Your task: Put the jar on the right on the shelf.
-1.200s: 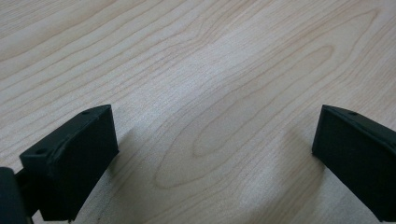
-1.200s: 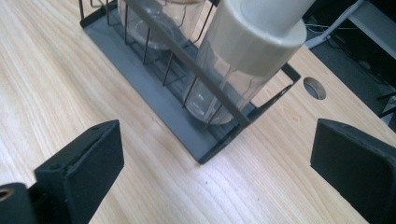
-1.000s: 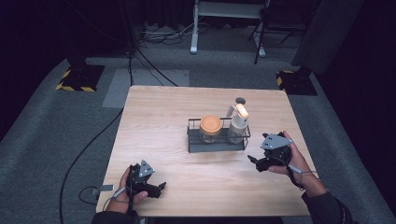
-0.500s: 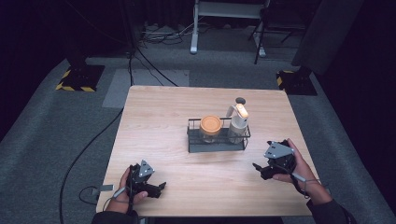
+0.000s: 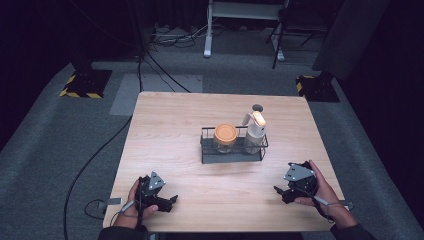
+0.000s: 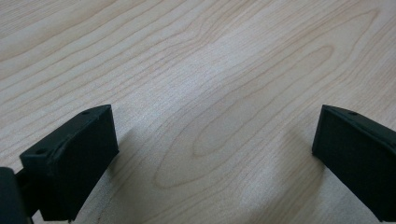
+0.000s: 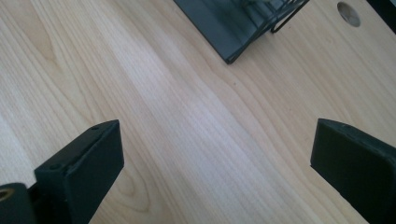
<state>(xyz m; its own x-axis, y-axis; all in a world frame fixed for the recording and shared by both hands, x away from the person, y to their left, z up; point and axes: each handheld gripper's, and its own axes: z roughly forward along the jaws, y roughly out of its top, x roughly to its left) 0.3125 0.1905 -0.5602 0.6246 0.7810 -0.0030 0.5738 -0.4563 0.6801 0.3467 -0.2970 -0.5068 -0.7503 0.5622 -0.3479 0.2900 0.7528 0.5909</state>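
A black wire rack (image 5: 232, 151) stands at the middle of the wooden table (image 5: 170, 130). It holds a jar with an orange lid (image 5: 226, 134) on its left and a white pump bottle (image 5: 255, 128) on its right. My left gripper (image 5: 170, 203) rests near the front left edge, open, with bare wood between its jaws (image 6: 212, 154). Near the front right edge, my right gripper (image 5: 280, 195) is open and holds nothing (image 7: 215, 172). A corner of the rack (image 7: 233, 28) lies ahead of it.
A small round hole (image 5: 258, 107) sits in the tabletop behind the rack, also seen from the right gripper (image 7: 348, 13). Grey carpet, cables and stand bases surround the table. Bare wood stretches between the two grippers.
My right gripper has drawn back from beside the rack toward the near right edge of the table. The left gripper has stayed put.
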